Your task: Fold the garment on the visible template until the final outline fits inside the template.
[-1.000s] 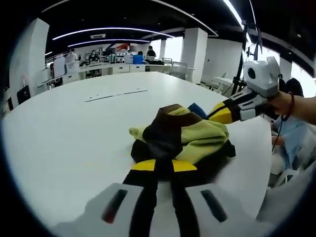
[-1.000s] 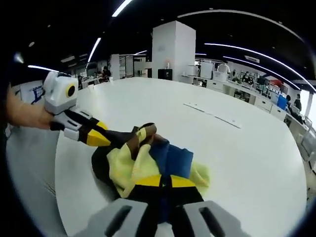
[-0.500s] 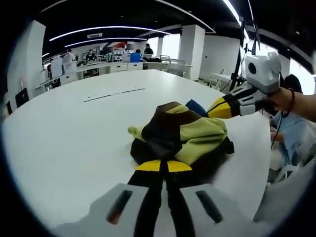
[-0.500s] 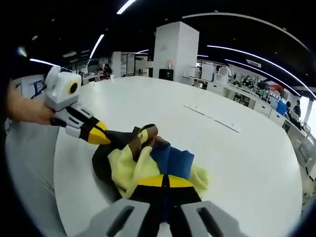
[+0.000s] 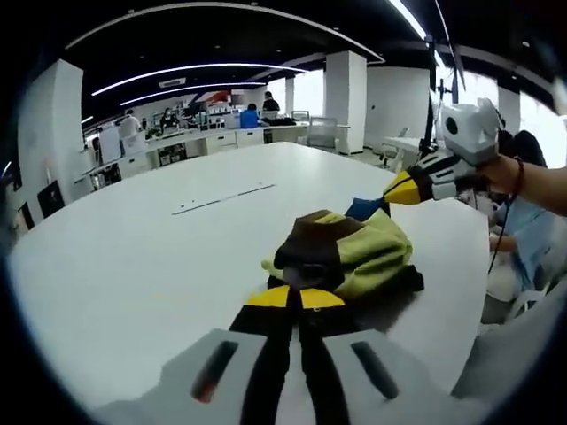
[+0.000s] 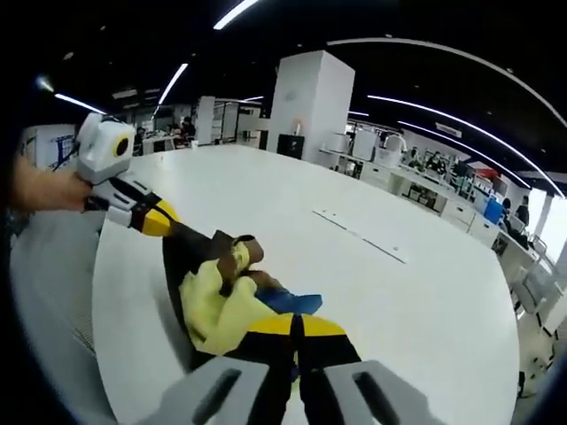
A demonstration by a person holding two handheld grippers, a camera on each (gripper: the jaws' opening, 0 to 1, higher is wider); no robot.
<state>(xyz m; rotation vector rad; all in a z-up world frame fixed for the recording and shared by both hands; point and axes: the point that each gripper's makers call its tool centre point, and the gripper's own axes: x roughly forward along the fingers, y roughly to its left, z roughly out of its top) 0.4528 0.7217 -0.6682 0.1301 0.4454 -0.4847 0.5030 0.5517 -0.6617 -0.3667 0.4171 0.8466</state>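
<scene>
The garment (image 5: 341, 257) lies bunched in a heap on the white desk (image 5: 133, 257), near the desk's rounded edge. Its cloth shows yellow-green, dark brown, black and blue panels. In the right gripper view the garment (image 6: 226, 297) is drawn out into a long shape between the two tongs, with a pale yellow fold in the middle, a brown fold toward the far end and a blue patch just beside the near end.

The left tongs (image 5: 294, 301) are closed on the garment's near edge in the left gripper view; the yellow-tipped jaws meet with dark cloth pinched between them. The same tongs (image 6: 168, 226) enter the right gripper view from the left, held by a hand (image 6: 40, 188), their tip touching the black edge of the garment.

The right tongs (image 6: 295, 328) are closed on the garment's opposite edge, jaws together over yellow and blue cloth. In the left gripper view these tongs (image 5: 399, 189) sit at the far side of the garment, beside the blue patch, held by a hand (image 5: 514, 177).

Beyond the garment, thin line marks (image 5: 221, 197) lie on the desk surface. Past the desk stand white pillars (image 6: 306, 102) and office workstations (image 5: 190, 133).
</scene>
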